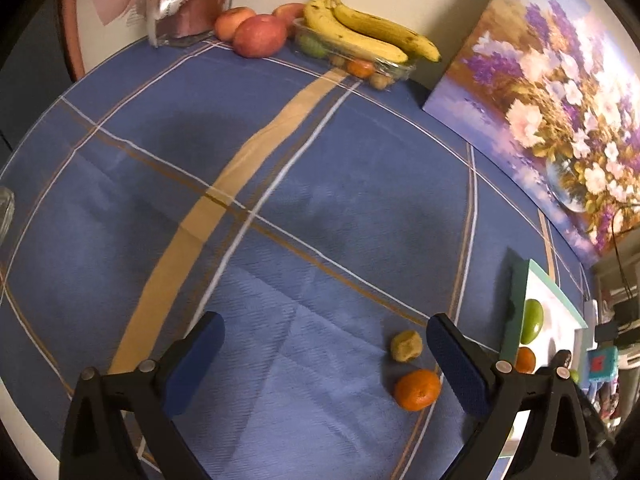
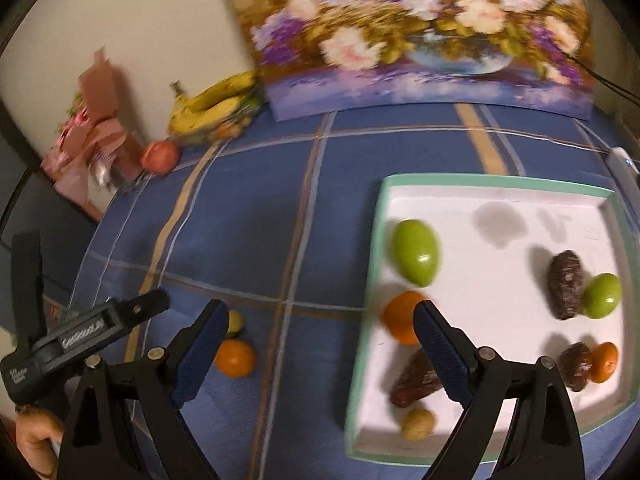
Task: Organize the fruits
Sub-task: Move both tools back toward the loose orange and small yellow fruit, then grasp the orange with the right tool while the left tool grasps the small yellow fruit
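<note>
My left gripper [image 1: 324, 360] is open over the blue tablecloth, with nothing between its fingers. Just inside its right finger lie a small yellowish fruit [image 1: 406, 345] and a tangerine [image 1: 417, 389]. The right gripper [image 2: 318, 352] is also open and empty, hovering over the left edge of a white tray with a teal rim [image 2: 376, 216]. In the tray lie a green fruit [image 2: 416, 251], an orange [image 2: 400, 317], dark brown oval fruits [image 2: 566, 290], a small tan fruit [image 2: 418, 424], another green fruit [image 2: 601, 295] and a small tangerine [image 2: 605, 361]. The loose tangerine [image 2: 235, 357] also shows in the right wrist view.
At the table's far edge sit bananas [image 1: 360, 32] on a clear container of fruit [image 1: 360, 65], apples [image 1: 260, 35] and a pink-wrapped gift [image 1: 188, 4]. A flower painting [image 1: 560, 112] leans on the wall. A hand [image 2: 36, 440] holds the left gripper's handle.
</note>
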`<action>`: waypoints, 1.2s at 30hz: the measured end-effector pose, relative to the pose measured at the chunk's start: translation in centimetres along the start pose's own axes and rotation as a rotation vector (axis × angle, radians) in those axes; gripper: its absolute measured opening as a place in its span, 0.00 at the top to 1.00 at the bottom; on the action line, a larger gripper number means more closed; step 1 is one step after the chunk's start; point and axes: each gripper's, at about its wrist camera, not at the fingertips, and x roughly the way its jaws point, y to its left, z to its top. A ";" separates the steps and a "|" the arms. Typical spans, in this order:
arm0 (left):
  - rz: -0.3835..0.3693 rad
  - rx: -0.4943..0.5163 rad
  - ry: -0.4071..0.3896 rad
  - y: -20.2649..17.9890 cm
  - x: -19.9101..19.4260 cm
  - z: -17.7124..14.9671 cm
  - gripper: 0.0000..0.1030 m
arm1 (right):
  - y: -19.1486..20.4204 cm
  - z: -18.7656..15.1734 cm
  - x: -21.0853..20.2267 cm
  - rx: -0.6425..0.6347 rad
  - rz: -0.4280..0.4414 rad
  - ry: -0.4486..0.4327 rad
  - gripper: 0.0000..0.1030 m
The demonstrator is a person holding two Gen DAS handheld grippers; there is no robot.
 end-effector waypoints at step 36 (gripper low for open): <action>0.011 -0.007 0.082 2.0 1.7 1.0 0.13 | 6.4 -3.3 6.8 -0.159 0.080 0.225 0.64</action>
